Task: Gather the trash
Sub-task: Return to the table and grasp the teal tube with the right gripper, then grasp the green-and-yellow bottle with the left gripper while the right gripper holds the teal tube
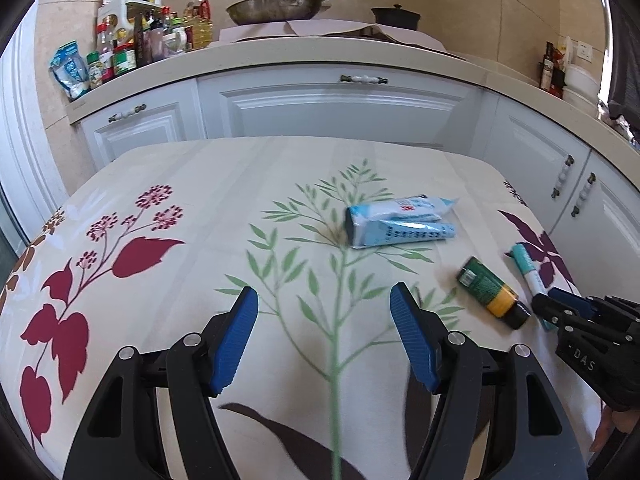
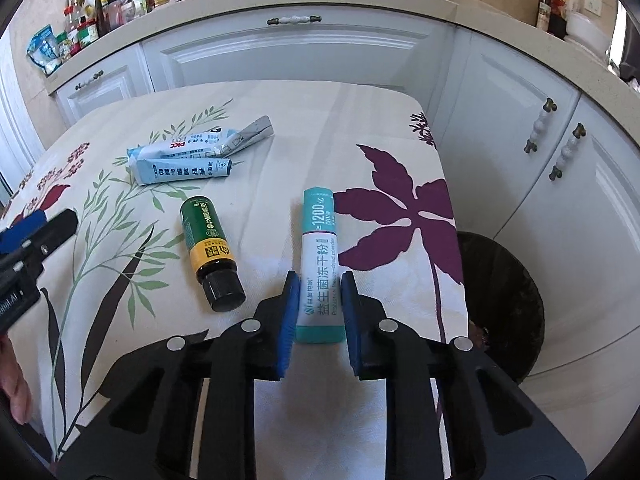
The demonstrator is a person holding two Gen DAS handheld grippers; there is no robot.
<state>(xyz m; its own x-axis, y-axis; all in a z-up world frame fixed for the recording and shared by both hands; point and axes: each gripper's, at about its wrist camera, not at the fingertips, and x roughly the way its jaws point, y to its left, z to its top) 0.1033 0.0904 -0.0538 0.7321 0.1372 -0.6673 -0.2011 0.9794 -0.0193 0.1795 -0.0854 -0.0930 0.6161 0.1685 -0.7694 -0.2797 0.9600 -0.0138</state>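
Right gripper (image 2: 319,312) holds the teal sachet (image 2: 320,256) on the table (image 2: 280,112), bottle (image 2: 209,250) left of it, while left gripper (image 1: 324,340) hangs wide, empty.

I read "1200亿" & "益生菌冻干粉" on the teal-white sachet (image 2: 319,264); "PKC" on the blue wrapper (image 2: 188,151); "DAS" on the right gripper (image 1: 549,307).

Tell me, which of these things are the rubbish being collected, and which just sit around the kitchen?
Part of the job:
- teal and white tube, gripped by the right gripper
- green and yellow bottle, lying on the table
- blue wrappers
- dark bin beside the table

Just lying about:
- wok
- condiment bottles
- black pot
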